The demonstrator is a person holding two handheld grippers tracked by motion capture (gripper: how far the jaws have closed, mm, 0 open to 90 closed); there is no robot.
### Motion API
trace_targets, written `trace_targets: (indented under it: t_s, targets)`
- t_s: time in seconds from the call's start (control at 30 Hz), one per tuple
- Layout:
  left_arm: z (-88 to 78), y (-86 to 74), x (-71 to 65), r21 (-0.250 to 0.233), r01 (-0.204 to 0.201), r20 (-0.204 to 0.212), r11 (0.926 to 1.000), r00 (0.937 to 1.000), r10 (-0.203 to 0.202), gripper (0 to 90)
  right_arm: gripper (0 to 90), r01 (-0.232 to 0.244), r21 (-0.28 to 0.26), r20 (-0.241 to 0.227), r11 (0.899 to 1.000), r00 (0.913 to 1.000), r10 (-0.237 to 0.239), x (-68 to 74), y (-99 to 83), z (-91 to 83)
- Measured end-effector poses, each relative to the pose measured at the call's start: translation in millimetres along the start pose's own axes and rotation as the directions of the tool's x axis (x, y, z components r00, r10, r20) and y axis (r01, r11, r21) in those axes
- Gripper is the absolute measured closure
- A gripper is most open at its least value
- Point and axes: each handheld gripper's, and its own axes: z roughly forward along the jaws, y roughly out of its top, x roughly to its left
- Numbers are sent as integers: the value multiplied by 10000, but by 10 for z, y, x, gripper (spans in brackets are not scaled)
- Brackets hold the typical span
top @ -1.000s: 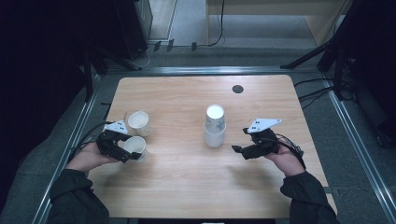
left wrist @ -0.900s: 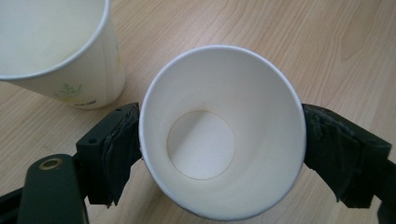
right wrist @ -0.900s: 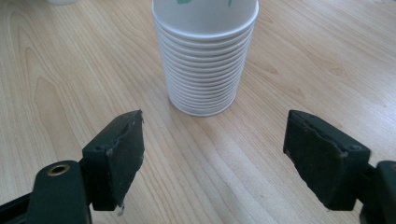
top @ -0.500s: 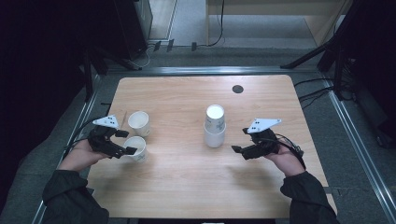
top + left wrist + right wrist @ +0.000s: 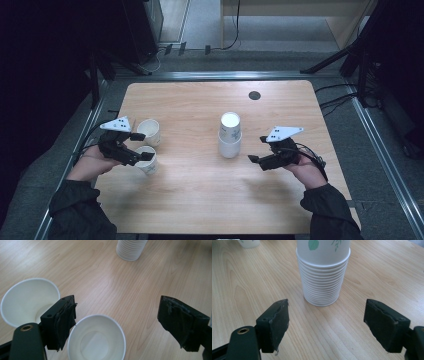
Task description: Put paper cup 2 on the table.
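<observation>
Smooth white paper cups [image 5: 97, 338] stand on the pale woodgrain surface [image 5: 200, 190]. A ribbed inverted stack [image 5: 323, 277] faces the right gripper [image 5: 332, 325]. Left gripper [image 5: 125, 322]: both grippers' fingers spread, empty.

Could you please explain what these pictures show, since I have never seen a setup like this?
A person sits at a wooden table holding a hand-held two-jaw gripper in each hand; there is no robot arm. The high view looks down from above. The other two pictures come from cameras riding on each gripper, looking along its black jaws. The left gripper is open, with one jaw between two empty paper cups: the near cup and the far cup. The right gripper is open too, holding nothing, facing an upside-down stack of cups mid-table.
</observation>
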Motion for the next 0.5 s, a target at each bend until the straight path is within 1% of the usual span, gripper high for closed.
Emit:
trace_targets:
  t_s: [0.03,0.1,0.13,0.17,0.2,0.3,0.4,0.5]
  targets:
    - [14,24,-13,-54,-20,-1,10000,10000,20,153,208,-6,23,-5,10000,10000,6,3,0,5]
    - [43,68,-37,-127,68,-27,9999,10000,-68,153,208,24,57,-43,10000,10000,-24,11,1,11]
    - [58,93,-50,-147,103,-115,9998,9999,-105,153,208,20,71,-65,10000,10000,-19,15,2,14]
    - [73,118,-63,-173,172,-183,9997,9997,-176,154,208,33,78,-122,10000,9999,-32,17,2,19]
    - [94,150,-79,-214,274,-160,9994,9995,-277,156,208,48,97,-160,9999,9999,-47,20,2,23]
    - [151,215,-134,-230,205,-221,9995,9995,-210,156,208,80,131,-166,9999,9998,-77,25,2,38]
    - [241,272,-200,-170,112,-182,9998,9998,-115,156,208,96,175,-216,9998,9997,-93,37,3,50]
    - [344,319,-247,-153,204,-111,9997,9997,-206,156,208,143,204,-255,9997,9996,-138,46,3,56]
